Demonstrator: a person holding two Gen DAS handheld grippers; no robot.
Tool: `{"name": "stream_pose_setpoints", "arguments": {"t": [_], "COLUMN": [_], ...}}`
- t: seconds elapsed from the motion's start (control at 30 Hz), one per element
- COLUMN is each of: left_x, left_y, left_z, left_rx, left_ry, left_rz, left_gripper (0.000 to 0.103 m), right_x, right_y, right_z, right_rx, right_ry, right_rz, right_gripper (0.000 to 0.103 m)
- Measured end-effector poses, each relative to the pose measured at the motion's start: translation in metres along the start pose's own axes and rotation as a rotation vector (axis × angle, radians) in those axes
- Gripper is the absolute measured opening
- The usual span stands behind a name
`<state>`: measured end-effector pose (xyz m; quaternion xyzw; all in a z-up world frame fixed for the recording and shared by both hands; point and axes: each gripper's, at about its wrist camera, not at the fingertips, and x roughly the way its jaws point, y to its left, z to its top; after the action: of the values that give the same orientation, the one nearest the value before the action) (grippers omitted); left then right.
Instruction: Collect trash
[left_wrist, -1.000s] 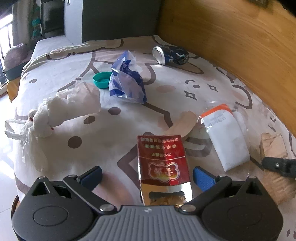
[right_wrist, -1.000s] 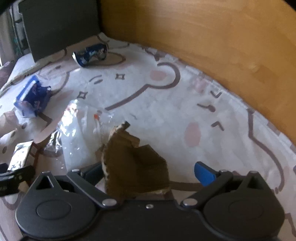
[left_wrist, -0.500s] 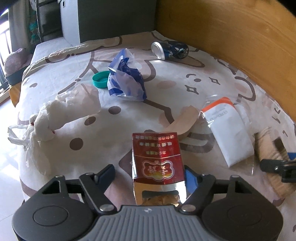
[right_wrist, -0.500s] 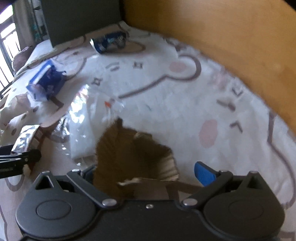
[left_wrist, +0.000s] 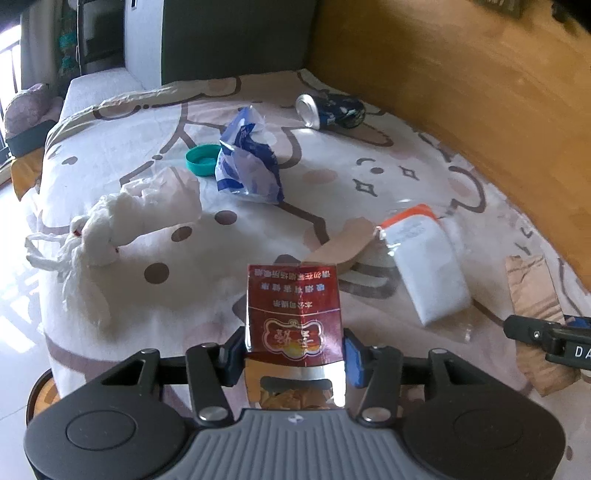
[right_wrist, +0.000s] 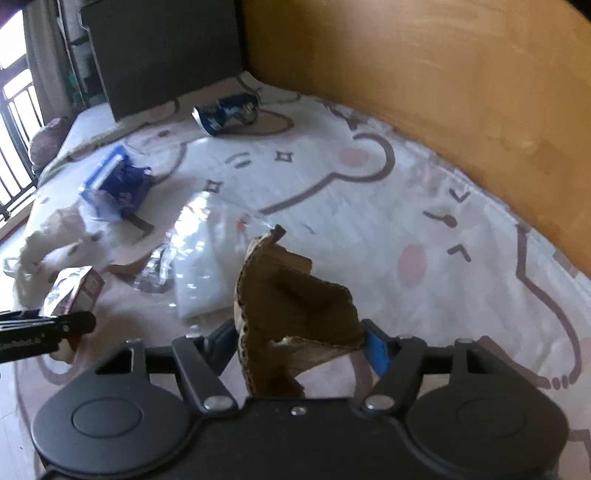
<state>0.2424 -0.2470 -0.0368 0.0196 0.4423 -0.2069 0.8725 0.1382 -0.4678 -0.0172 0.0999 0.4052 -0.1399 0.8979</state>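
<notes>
Mid-pickup: left gripper (left_wrist: 294, 356) jaws just closing on the red cigarette pack (left_wrist: 293, 317), right gripper (right_wrist: 300, 345) jaws on the torn cardboard (right_wrist: 291, 310); next, lifting both off the bed (right_wrist: 461, 295) to a bin.

Bedsheet (right_wrist: 461, 206) bare toward wooden board (right_wrist: 424, 74); clear bag (left_wrist: 424, 266), blue wrapper (left_wrist: 247, 166) crowd middle.

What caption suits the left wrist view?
Left gripper closing its fingers on a red cigarette pack, other trash strewn over the bedsheet.
</notes>
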Motion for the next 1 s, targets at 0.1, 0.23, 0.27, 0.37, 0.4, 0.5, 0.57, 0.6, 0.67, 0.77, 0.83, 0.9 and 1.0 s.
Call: {"name": "stream_pose_setpoints", "arguments": {"t": [0.1,0.23,0.27,0.37,0.4,0.5,0.57,0.6,0.67,0.77,0.83,0.9,1.0], "left_x": [-0.016,-0.039,-0.046,-0.064,-0.069,-0.085,-0.096,-0.101,-0.111,-0.126,-0.134,-0.143,-0.155], "left_y": [-0.001,0.000,0.000,-0.001,0.000,0.003,0.007,0.009,0.014,0.023,0.029,0.036,0.049], "left_z": [-0.004,-0.007,-0.008,-0.012,-0.013,-0.017,-0.019,-0.021,-0.023,-0.028,-0.032,-0.035,-0.040], "left_rx": [0.000,0.011,0.018,0.035,0.038,0.040,0.036,0.033,0.026,0.018,0.010,0.004,-0.010], "left_ry": [-0.016,-0.040,-0.047,-0.062,-0.067,-0.087,-0.100,-0.106,-0.118,-0.134,-0.143,-0.151,-0.162], "left_rz": [-0.010,-0.008,-0.004,0.003,0.005,0.013,0.018,0.021,0.024,0.031,0.035,0.041,0.050], "left_gripper": [0.052,0.052,0.052,0.052,0.052,0.052,0.052,0.052,0.052,0.052,0.052,0.052,0.052], "right_x": [-0.016,-0.037,-0.043,-0.058,-0.062,-0.076,-0.085,-0.089,-0.097,-0.107,-0.111,-0.114,-0.117], "right_y": [0.008,0.021,0.024,0.034,0.038,0.047,0.053,0.056,0.064,0.076,0.084,0.093,0.108], "right_z": [-0.004,-0.010,-0.011,-0.014,-0.016,-0.019,-0.021,-0.022,-0.024,-0.028,-0.030,-0.032,-0.035], "right_rx": [-0.013,-0.031,-0.037,-0.058,-0.065,-0.083,-0.084,-0.085,-0.092,-0.100,-0.107,-0.117,-0.130], "right_ry": [-0.027,-0.060,-0.070,-0.094,-0.099,-0.115,-0.125,-0.130,-0.141,-0.155,-0.161,-0.165,-0.169], "right_rz": [-0.006,-0.003,-0.002,0.004,0.004,0.007,0.012,0.014,0.017,0.023,0.028,0.034,0.044], "right_gripper": [0.070,0.070,0.070,0.070,0.070,0.070,0.070,0.070,0.070,0.070,0.070,0.070,0.070]}}
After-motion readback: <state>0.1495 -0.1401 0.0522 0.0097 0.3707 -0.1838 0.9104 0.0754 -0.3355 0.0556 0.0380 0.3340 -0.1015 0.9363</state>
